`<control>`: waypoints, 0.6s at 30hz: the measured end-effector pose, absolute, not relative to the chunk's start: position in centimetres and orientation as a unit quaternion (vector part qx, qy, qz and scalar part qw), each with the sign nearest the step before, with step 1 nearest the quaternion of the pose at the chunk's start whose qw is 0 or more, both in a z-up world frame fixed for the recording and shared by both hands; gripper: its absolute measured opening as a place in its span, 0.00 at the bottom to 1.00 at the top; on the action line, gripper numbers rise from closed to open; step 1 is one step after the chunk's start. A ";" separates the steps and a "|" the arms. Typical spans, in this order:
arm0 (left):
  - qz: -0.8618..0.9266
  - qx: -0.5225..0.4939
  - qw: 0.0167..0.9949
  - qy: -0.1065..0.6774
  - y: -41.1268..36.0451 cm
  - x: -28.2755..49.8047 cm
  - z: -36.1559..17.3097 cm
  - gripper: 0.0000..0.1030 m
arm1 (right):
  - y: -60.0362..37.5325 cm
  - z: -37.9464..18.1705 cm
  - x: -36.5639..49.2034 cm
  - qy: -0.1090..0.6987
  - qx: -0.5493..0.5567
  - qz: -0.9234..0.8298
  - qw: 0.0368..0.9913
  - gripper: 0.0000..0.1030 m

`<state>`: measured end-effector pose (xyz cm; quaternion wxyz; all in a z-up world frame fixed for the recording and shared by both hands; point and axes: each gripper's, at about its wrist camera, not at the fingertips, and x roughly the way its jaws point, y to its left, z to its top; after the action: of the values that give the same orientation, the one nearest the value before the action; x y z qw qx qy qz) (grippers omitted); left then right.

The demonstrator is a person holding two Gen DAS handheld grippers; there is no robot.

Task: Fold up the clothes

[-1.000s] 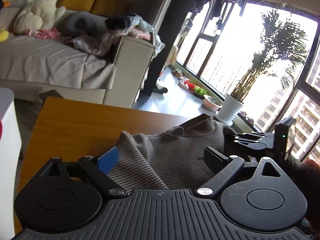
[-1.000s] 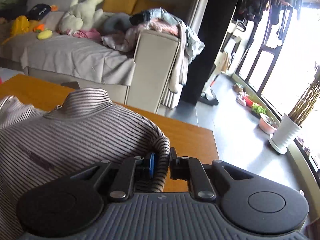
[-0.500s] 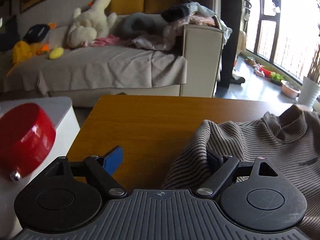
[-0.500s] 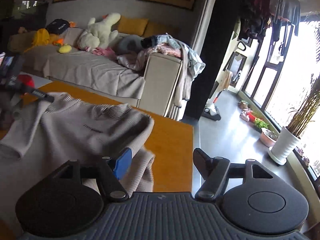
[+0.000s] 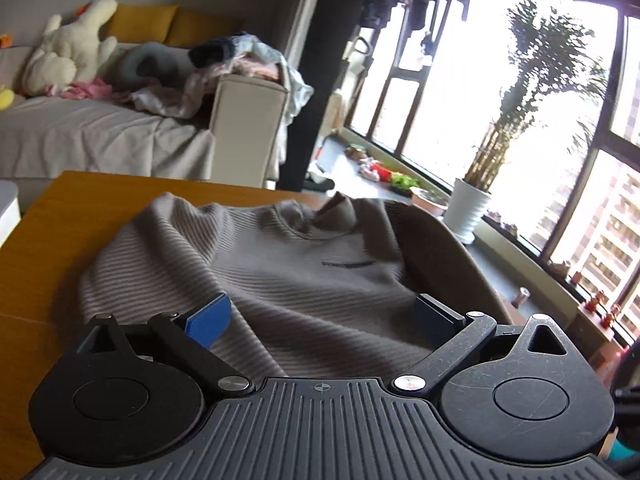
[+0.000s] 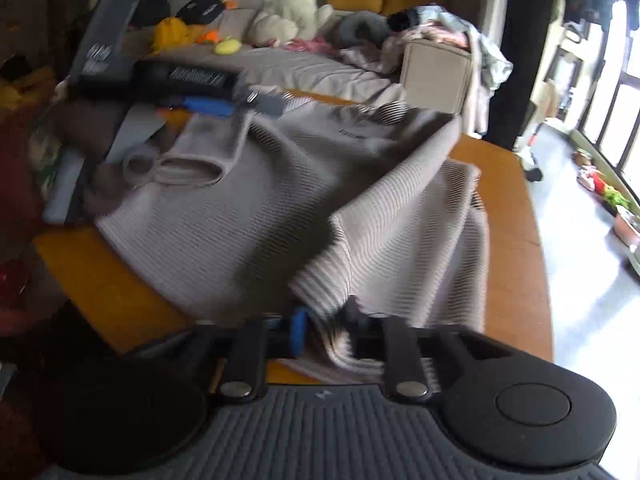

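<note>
Ribbed grey-brown knit, that was the sweater [image 5: 288, 264], a fine-striped pullover with a stand-up collar and a small dark line of print on the chest. It lay spread over the orange-brown wooden tabletop [image 5: 80, 216], collar pointing at the far edge, with one side spilling toward the right edge by the window. In the right wrist view one sleeve [image 6: 188, 168] ended in an open oval cuff near the left edge, and a thick fold of the fabric rose up in a ridge toward the camera.

The right gripper [image 6: 324, 334] was clamped down on that fold, its blue pad and black finger pinching a bunched bit of the ribbed cloth between them. That view was pretty blurry, so the finer detail was hard to make out.

The left gripper [image 5: 322, 318] was spread wide, jaws well apart with nothing between them, sitting low over the near part of the sweater. Its blue pad [image 5: 208, 320] sat just above the knit; couldn't tell if it actually touched.

Further out, a beige sofa [image 5: 240, 132] with a grey throw stood past the far edge of the tabletop, loaded with a cream plush toy [image 5: 68, 48], mustard cushions and a heap of crumpled clothes [image 5: 240, 68]. Off to the right, a tall leafy plant in a white pot [image 5: 468, 208] stood by the big dark-framed windows.
</note>
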<state>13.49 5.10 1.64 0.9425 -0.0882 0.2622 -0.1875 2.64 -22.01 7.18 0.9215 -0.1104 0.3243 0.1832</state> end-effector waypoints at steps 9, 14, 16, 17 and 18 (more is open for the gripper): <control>-0.196 -0.078 0.945 0.252 4.9 13.0 1.0 1.00 | -37.4 19.0 14.1 0.197 0.009 -0.079 0.977 0.11; -0.197 -0.091 0.943 0.252 5.4 13.0 0.9 1.00 | -37.8 20.7 17.2 0.199 0.040 -0.077 0.976 0.11; -0.197 -0.101 0.942 0.254 5.7 13.1 0.8 1.00 | -36.1 21.2 18.1 0.199 0.052 -0.050 0.977 0.11; -0.197 -0.104 0.941 0.255 5.9 13.2 0.8 1.00 | -35.0 21.6 18.6 0.199 0.055 -0.034 0.978 0.11; -0.196 -0.107 0.941 0.255 6.0 13.1 0.8 1.00 | -33.5 22.0 19.1 0.200 0.054 -0.015 0.978 0.11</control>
<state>13.15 6.02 0.76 0.9407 -0.1068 0.2551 -0.1964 19.13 -33.48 21.98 0.9781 0.0538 0.2003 -0.0149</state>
